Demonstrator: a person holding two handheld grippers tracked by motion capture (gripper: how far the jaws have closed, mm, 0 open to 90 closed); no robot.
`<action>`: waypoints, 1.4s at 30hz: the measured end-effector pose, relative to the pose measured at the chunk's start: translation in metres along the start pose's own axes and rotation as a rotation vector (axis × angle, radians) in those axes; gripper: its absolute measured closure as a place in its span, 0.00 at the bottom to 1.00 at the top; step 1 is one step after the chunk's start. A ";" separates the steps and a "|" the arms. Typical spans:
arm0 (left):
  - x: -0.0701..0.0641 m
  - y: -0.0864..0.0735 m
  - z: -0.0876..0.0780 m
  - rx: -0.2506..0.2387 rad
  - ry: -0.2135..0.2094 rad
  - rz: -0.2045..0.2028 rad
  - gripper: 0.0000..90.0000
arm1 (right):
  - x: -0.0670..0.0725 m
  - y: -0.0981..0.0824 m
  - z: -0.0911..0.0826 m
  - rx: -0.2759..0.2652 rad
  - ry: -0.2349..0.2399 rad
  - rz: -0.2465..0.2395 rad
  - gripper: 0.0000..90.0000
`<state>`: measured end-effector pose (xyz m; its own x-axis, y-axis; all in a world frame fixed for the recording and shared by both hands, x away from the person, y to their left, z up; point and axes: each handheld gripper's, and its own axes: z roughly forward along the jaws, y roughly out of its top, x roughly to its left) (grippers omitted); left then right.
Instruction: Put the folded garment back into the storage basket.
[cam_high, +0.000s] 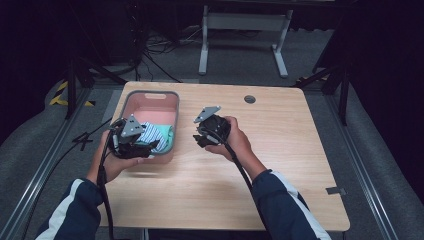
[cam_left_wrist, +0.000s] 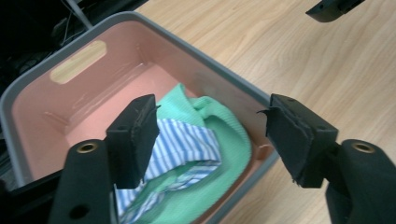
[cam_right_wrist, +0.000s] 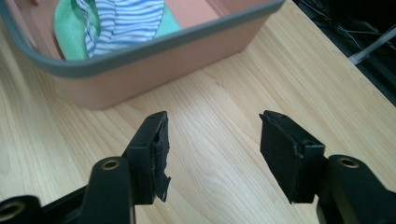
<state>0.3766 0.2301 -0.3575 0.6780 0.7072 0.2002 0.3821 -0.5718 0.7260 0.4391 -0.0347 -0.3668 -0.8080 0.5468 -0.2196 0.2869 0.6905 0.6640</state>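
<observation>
Quick count: one pink bin with a grey rim (cam_high: 150, 94) is seen left of centre in the high view, and two cloths are counted in it, one green cloth (cam_left_wrist: 219, 154) and one blue-and-white striped cloth (cam_left_wrist: 180, 147). Two handheld grippers are counted, the left gripper (cam_left_wrist: 210, 135) and the right gripper (cam_right_wrist: 212, 149). One wooden table (cam_high: 280, 150) is seen underneath, with one round grommet hole (cam_high: 249, 99) toward the upper middle.

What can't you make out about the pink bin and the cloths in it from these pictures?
- Bin near end, high view: hidden behind the left tongs.
- Striped cloth lower part, left gripper view: covered by a jaw, cut off by the bottom edge.
- Green cloth, right gripper view: cut off by the top edge; its full shape is unclear.
</observation>
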 end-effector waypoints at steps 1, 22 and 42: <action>-0.003 0.000 0.000 0.000 -0.001 0.005 0.35 | -0.002 -0.003 -0.002 0.000 -0.007 -0.002 0.47; -0.058 0.000 0.016 0.001 -0.047 0.113 0.26 | -0.016 -0.062 -0.041 0.030 -0.072 0.012 0.34; -0.107 -0.002 0.047 0.054 -0.147 0.240 0.27 | -0.014 -0.118 -0.062 0.059 -0.072 0.023 0.33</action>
<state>0.3328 0.1355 -0.4115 0.8351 0.4838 0.2617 0.2304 -0.7397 0.6322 0.3851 -0.1535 -0.3982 -0.7625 0.5940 -0.2565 0.3364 0.7026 0.6270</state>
